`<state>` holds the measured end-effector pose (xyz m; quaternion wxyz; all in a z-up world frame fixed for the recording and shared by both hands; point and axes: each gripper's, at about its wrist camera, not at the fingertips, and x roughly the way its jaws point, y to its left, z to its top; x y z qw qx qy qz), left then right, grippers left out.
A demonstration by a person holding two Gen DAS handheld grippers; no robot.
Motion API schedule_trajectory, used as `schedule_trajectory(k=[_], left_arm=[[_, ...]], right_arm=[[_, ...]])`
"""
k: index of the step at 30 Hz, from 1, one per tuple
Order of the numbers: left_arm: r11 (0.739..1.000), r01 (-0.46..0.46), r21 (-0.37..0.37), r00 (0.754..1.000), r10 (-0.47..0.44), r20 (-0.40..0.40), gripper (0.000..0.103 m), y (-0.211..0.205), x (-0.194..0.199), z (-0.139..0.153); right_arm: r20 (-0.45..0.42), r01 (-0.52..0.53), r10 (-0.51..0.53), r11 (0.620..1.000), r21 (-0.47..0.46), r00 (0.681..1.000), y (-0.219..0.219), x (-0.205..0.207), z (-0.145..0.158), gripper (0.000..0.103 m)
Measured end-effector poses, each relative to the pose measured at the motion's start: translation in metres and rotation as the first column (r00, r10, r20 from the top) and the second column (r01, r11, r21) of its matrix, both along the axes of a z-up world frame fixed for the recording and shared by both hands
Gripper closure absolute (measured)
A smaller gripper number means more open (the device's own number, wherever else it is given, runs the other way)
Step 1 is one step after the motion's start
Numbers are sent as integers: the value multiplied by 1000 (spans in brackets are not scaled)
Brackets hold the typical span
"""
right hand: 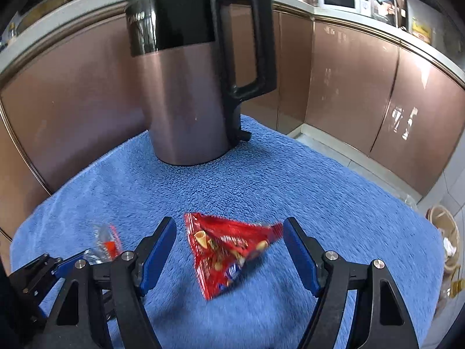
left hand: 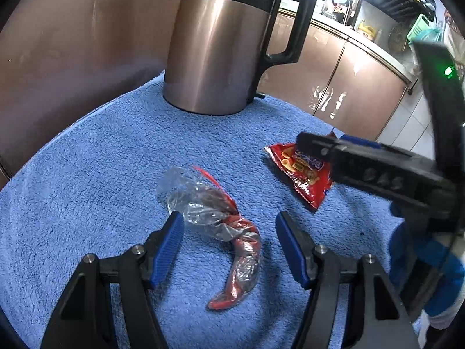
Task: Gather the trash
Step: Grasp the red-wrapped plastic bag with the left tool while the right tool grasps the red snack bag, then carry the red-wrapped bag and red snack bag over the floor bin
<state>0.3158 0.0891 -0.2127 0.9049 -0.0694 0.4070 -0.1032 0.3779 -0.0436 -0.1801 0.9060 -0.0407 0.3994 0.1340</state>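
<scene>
A twisted clear and red plastic wrapper (left hand: 223, 226) lies on the blue towel (left hand: 87, 174), between the open fingers of my left gripper (left hand: 229, 221). A red snack packet (right hand: 223, 250) lies between the open fingers of my right gripper (right hand: 229, 226); it also shows in the left wrist view (left hand: 302, 174), partly under the right gripper's body (left hand: 377, 168). The plastic wrapper (right hand: 106, 241) shows at the left in the right wrist view, beside the left gripper's body (right hand: 37, 273). Both grippers are empty.
A copper and black electric kettle (right hand: 189, 93) stands on the towel behind the trash, handle to the right. Copper kitchen cabinets (right hand: 363, 93) run behind. A wicker basket (right hand: 444, 241) sits on the floor at the right, beyond the towel's edge.
</scene>
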Motion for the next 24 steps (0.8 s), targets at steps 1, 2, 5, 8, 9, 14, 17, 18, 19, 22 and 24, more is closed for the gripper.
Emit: schedule_trajectory(k=[1,2,5,8,9,14,17,18,19,22,24], left_arm=[[1000,1,0,1000,-1,-5,46,0,1,-1],[1000,4,2,1000,-4,-16,49,0,2,-3],[1000,9,11,999,-8,-38,59,-3,6,-7],[1000,13,6,999,-13,-39,64,-3,7,-8],[1000,13,3,999,-13,-38,66,-2,7,-9],[999,7,-35,999,-9,-44,81,4,7,-10],[1000,4,-24,999,-5,-41,82,1,6,-9],[1000,3,-22,999,-4,-41,82,2,4,-8],[1000,3,-23,999,-4,-41,83,2,4,-8],[1000,-1,-29,999,-1,-42,83,4,4,-9],[1000,-1,-26,999,0,-42,83,4,3,-9]], right_arm=[[-1,-4,4,1000,-3,1000,0,2,-4,30],[-5,-7,7,1000,1,1000,1,4,-7,30],[-28,-7,8,1000,5,1000,-2,9,-17,44],[-56,-11,11,1000,0,998,-4,12,-27,61],[-60,-11,11,1000,-2,998,-5,12,-30,68],[-50,-23,24,999,24,998,-9,7,-31,79],[-44,-24,25,999,29,999,-9,2,-30,83],[-42,-21,23,999,34,999,-10,-1,-29,85],[-39,-18,20,999,42,999,-11,-5,-27,85],[-28,-14,16,999,52,999,-14,-19,-19,85],[-15,-12,13,998,54,1000,-17,-30,-11,85]])
